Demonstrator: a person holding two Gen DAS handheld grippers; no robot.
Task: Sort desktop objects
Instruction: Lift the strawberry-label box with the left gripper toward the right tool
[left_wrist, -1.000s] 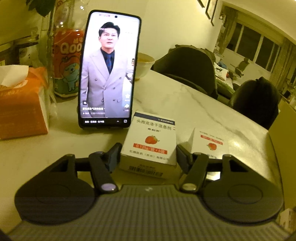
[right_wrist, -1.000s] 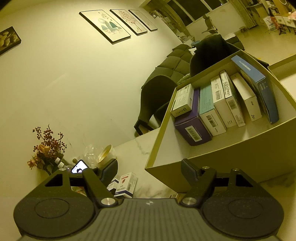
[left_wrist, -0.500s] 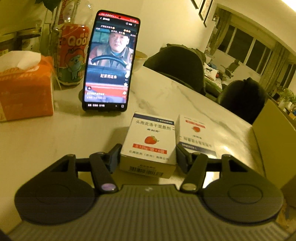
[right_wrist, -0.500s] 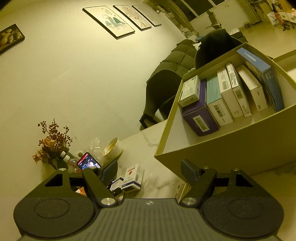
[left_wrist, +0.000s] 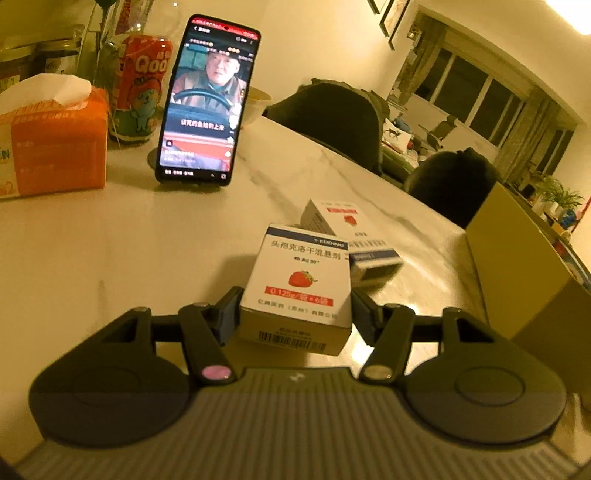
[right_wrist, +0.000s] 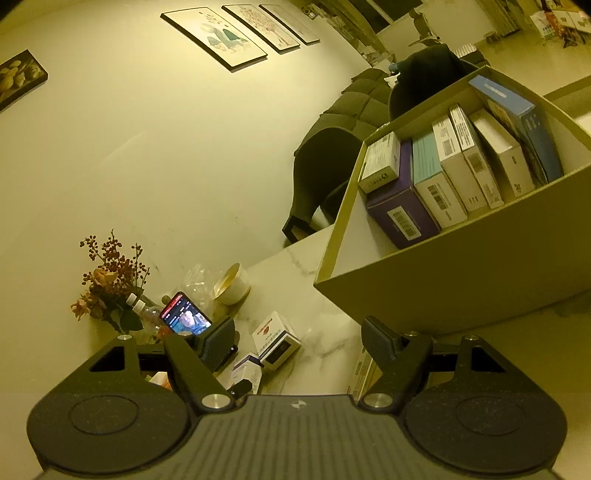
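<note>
**Left gripper** (left_wrist: 295, 314): jaws narrowed onto a white strawberry-print medicine box (left_wrist: 301, 280), one pad against each side. The box sits at centre frame in the left wrist view, barcode end toward the camera. Judged carried, since its underside appears clear of the table; a side grip of this kind suits dropping it on edge into a row.

**Second strawberry box** (left_wrist: 347, 236): lies on the marble table (left_wrist: 110, 251) just behind and to the right of the held one, tilted, not gripped. Judged the next item to sort.

**Right gripper** (right_wrist: 297, 341): jaws wide, nothing between them. Lower centre of the right wrist view, pointed toward the table edge and the carton.

**Cardboard carton** (right_wrist: 461, 266): right half of the right wrist view, open top. Holds a row of boxes (right_wrist: 458, 166) standing on edge against the far wall, with bare floor on the near side. Likely the destination; the free space explains why boxes are packed upright.

**Non-task items, upper left of the left wrist view:** phone (left_wrist: 208, 99) propped upright and playing video; orange tissue pack (left_wrist: 51, 144); drink bottle (left_wrist: 142, 85) behind the phone. Grouped away from the working area.

**Progress:** judged well along, two loose boxes remaining in view.
</note>
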